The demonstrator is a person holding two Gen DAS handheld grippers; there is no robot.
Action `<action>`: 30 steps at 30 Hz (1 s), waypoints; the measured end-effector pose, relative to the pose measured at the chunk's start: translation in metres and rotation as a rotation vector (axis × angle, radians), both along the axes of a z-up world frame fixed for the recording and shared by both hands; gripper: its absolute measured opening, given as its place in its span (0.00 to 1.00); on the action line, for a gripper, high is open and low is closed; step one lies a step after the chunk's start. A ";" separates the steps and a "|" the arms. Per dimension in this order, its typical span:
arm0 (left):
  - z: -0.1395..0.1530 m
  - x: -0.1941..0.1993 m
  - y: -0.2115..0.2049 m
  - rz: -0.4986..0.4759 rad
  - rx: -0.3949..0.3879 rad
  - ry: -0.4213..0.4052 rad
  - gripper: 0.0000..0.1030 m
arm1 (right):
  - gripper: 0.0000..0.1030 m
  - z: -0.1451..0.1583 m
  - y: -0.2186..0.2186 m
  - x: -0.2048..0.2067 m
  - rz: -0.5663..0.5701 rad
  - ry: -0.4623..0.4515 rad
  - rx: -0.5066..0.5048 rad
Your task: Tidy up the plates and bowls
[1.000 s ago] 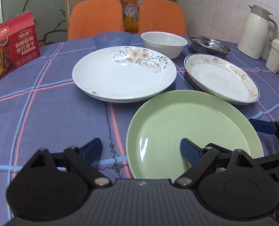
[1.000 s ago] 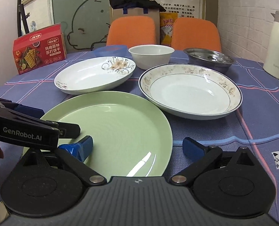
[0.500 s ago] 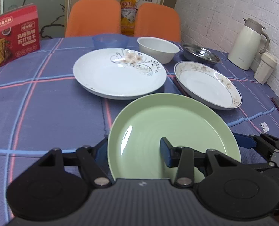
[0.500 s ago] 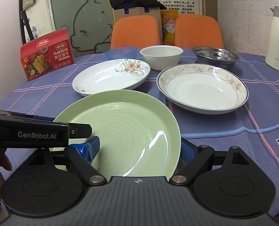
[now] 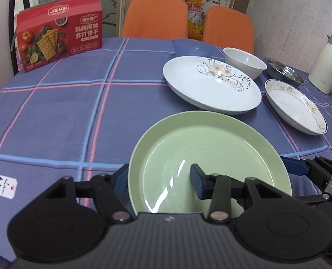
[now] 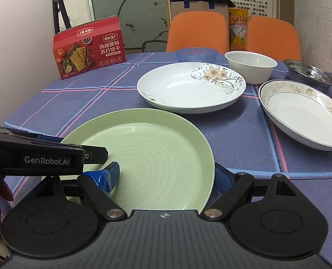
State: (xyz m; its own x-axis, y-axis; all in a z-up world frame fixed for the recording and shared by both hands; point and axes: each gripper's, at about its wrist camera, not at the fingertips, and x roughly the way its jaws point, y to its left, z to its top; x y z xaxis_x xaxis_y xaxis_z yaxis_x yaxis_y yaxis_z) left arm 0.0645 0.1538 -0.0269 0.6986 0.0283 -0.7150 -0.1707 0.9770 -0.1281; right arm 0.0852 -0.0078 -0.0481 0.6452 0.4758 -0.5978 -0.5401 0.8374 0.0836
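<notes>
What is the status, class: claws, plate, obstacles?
Left claw and right claw each straddle the round pale green plate's rim. Grip unconfirmed. White flowered plate sits just beyond.

Glossy green plate (image 6: 157,148), woven cloth table cover (image 5: 53,116) — shiny metal bowl (image 6: 309,71), cardboard cracker box (image 5: 60,38).

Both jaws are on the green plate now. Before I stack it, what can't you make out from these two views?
- Green plate near rim: both views, hidden under the gripper bodies.
- Whether the plate is lifted or resting on the tablecloth: its underside is unseen.
- Left gripper outer finger: mostly behind the plate rim.
- Blue bowl: partly behind the floral plate.
- Thermos: cut by the left view's edge.
</notes>
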 end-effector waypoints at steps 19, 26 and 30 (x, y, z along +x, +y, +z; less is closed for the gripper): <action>0.037 0.088 0.044 0.020 -0.025 -0.158 0.99 | 0.73 0.039 -0.015 0.130 -0.026 -0.065 0.028; 0.019 0.155 0.050 -0.001 -0.097 -0.066 0.99 | 0.74 0.015 0.000 0.169 -0.013 0.020 -0.023; 0.017 0.164 0.056 0.004 -0.086 -0.061 0.99 | 0.76 0.014 0.011 0.169 -0.001 0.031 -0.020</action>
